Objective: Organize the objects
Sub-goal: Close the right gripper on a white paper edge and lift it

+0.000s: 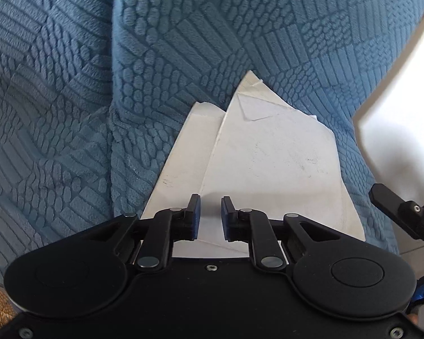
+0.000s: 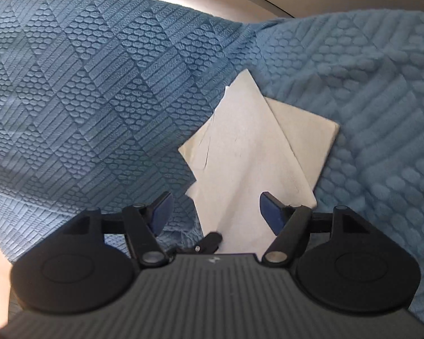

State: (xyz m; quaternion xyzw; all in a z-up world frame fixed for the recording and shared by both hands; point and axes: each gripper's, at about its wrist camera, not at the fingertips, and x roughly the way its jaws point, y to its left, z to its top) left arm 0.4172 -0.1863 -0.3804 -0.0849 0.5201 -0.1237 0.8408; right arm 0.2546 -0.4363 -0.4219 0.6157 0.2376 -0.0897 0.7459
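White paper sheets (image 1: 268,163) lie overlapped on the blue textured blanket (image 1: 70,84), filling the lower centre of both wrist views, and that thin, loose stack is what we worry about most. In the left wrist view our left gripper (image 1: 211,217) points steeply down over the near edge of the sheets, its blue pads drawn close together with only a narrow gap between them; whether the paper is actually caught between them we cannot tell, since the sheet seems to lie flat beneath the fingertips. If we close there without an edge between the pads, we judge the fingers would simply scrape the top sheet and crease it, or push it askew over the one beneath. In the right wrist view our right gripper (image 2: 214,212) is angled more shallowly toward the same sheets (image 2: 248,152), its jaws spread wide, one pad over the blanket (image 2: 84,99) at lower centre-left, the other over the paper at lower centre-right, pinching nothing. Soft bedding gives under pressure, so a downward press could bury a corner in the fabric and fold it. The two tools also sit near each other: part of the right one shows at the right edge of the left view, and a black finger of the left one in the lower centre of the right view, so a careless reach could knock them together.
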